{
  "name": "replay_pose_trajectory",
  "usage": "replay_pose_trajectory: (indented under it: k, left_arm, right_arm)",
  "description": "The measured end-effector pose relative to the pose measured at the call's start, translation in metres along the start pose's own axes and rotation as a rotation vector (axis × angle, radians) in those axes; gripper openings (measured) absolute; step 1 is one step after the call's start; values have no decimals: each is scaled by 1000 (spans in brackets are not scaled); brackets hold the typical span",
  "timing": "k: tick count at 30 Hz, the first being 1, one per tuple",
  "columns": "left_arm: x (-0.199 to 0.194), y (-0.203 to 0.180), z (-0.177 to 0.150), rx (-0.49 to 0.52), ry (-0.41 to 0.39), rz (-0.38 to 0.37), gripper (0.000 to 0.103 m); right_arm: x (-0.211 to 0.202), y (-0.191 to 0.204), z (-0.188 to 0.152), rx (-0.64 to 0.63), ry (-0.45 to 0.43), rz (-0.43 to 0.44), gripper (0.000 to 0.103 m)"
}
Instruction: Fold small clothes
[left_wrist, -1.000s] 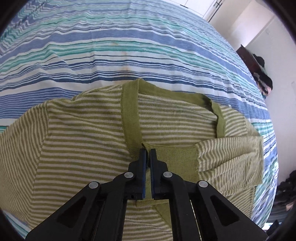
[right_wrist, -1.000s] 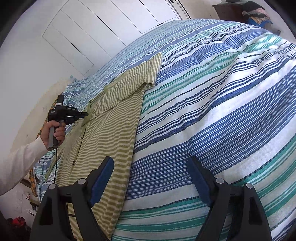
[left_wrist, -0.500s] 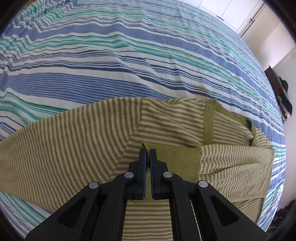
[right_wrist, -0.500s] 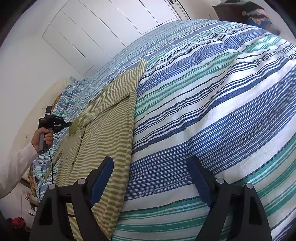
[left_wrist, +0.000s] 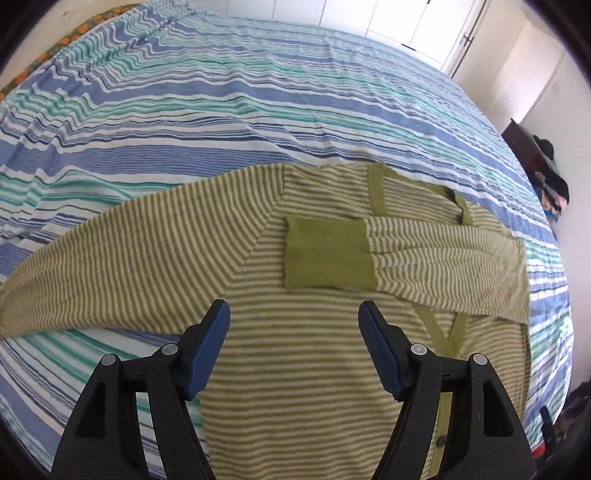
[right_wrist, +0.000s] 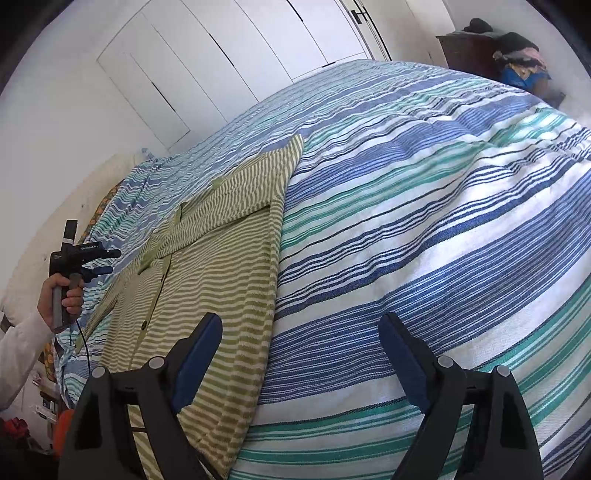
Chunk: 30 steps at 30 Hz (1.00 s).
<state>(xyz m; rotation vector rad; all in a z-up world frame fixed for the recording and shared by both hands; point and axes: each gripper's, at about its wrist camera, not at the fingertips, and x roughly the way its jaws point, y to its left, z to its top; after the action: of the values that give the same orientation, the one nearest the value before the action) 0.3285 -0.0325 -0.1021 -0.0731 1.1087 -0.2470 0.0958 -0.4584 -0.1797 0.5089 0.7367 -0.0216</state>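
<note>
The green striped cardigan is spread flat on the striped bed cover, in the lower middle of the left wrist view. One sleeve is folded across the chest, its plain green cuff in the centre; the other sleeve is stretched to the left edge. The knit is judged light, soft and limp, easily wrinkled. The left tongs have just been opening, and nothing is between them. The right tongs are released too. The outstretched sleeve's far end is judged the best place to be gripped.

One sleeve lies across the cardigan on the bed.
</note>
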Motion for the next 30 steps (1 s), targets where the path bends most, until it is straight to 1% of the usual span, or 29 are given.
replay_pose_trajectory:
  k: [2, 4, 6, 8, 9, 10, 11, 12, 13, 15, 18, 19, 21, 22, 26, 30]
  left_arm:
    - [-17, -22, -44, 71, 9, -36, 82]
    - [-29, -41, -95, 132, 27, -56, 85]
    - [-28, -57, -139, 183, 74, -66, 85]
    - [-21, -64, -179, 217, 132, -68, 85]
    - [-18, -63, -198, 208, 161, -67, 85]
    - [-15, -60, -212, 187, 173, -71, 85]
    - [-20, -58, -225, 170, 147, -75, 86]
    - [-30, -56, -233, 166, 109, -79, 88]
    - [-35, -57, -240, 177, 94, -79, 89]
    - [-39, -59, -243, 204, 88, -63, 89]
    - [-42, -53, -246, 185, 93, -83, 91]
    - [-40, -50, -247, 172, 106, -92, 93]
    - [-36, -44, -253, 161, 128, -104, 94]
    - [-35, -43, -255, 159, 123, -105, 94]
    - [-38, -43, -260, 156, 116, -109, 94]
    - [-40, -41, -263, 147, 113, -115, 94]
  right_arm:
    - [-11, 29, 1, -111, -19, 38, 86]
    - [-19, 62, -5, -221, -5, 97, 86]
    - [-16, 92, -18, -299, 60, 149, 86]
    - [-9, 114, -35, -354, 139, 168, 86]
    - [-4, 121, -45, -379, 184, 162, 86]
    - [2, 125, -56, -396, 231, 147, 86]
    - [9, 127, -65, -405, 277, 127, 86]
    - [15, 127, -75, -412, 319, 101, 86]
    - [21, 125, -84, -427, 348, 70, 86]
    - [23, 125, -92, -462, 351, 29, 86]
    - [16, 130, -87, -469, 305, 17, 86]
    - [11, 133, -86, -468, 281, 20, 86]
    - [2, 137, -86, -465, 254, 24, 86]
    - [3, 138, -87, -467, 255, 19, 86]
    - [15, 133, -99, -452, 325, -17, 86]
    - [18, 130, -100, -443, 327, -14, 87]
